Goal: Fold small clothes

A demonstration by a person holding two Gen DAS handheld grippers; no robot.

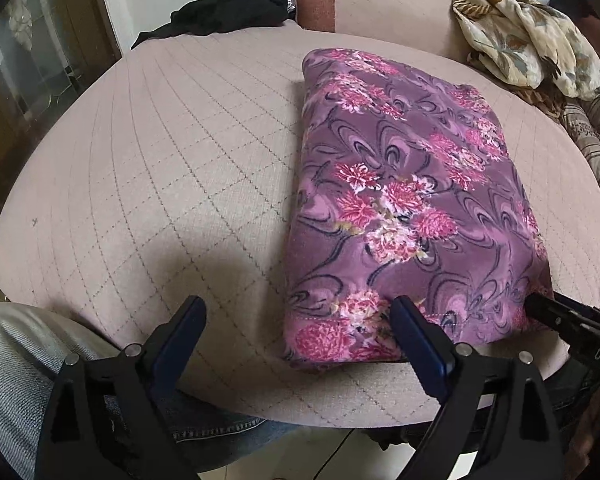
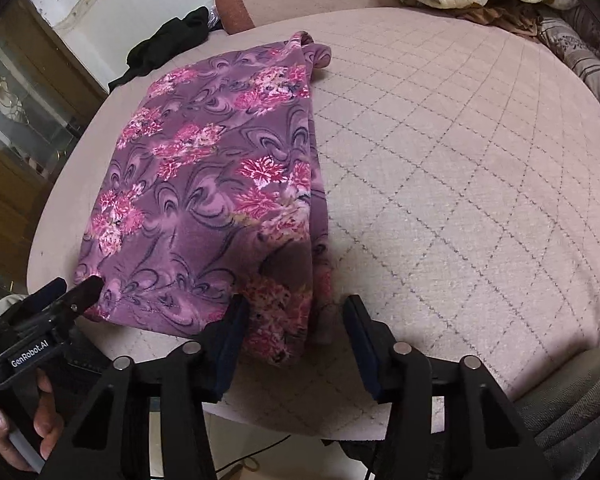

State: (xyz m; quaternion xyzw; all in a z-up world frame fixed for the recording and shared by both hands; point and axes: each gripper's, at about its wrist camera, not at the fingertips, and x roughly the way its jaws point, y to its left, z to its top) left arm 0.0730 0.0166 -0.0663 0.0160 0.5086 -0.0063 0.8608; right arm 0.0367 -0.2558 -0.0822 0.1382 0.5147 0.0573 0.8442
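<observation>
A folded purple garment with pink flowers (image 1: 404, 184) lies flat on a quilted pink cushion (image 1: 160, 160). In the left wrist view my left gripper (image 1: 300, 316) stands wide open at the garment's near left corner. Its right finger (image 1: 416, 336) lies over the near edge, and its left finger rests on bare cushion. In the right wrist view my right gripper (image 2: 296, 312) straddles the near right corner of the garment (image 2: 204, 168), which lies flat between the half-open fingers and is not pinched. Each gripper shows at the edge of the other's view: right gripper (image 1: 552, 310), left gripper (image 2: 76, 286).
A black cloth (image 1: 228, 12) lies at the back left. A beige patterned cloth (image 1: 528, 40) is heaped at the back right beside a pink bolster (image 1: 380, 4). A wooden glass-fronted cabinet (image 2: 24, 120) stands to the left. A person's jeans-clad knee (image 1: 24, 364) is below the cushion's near edge.
</observation>
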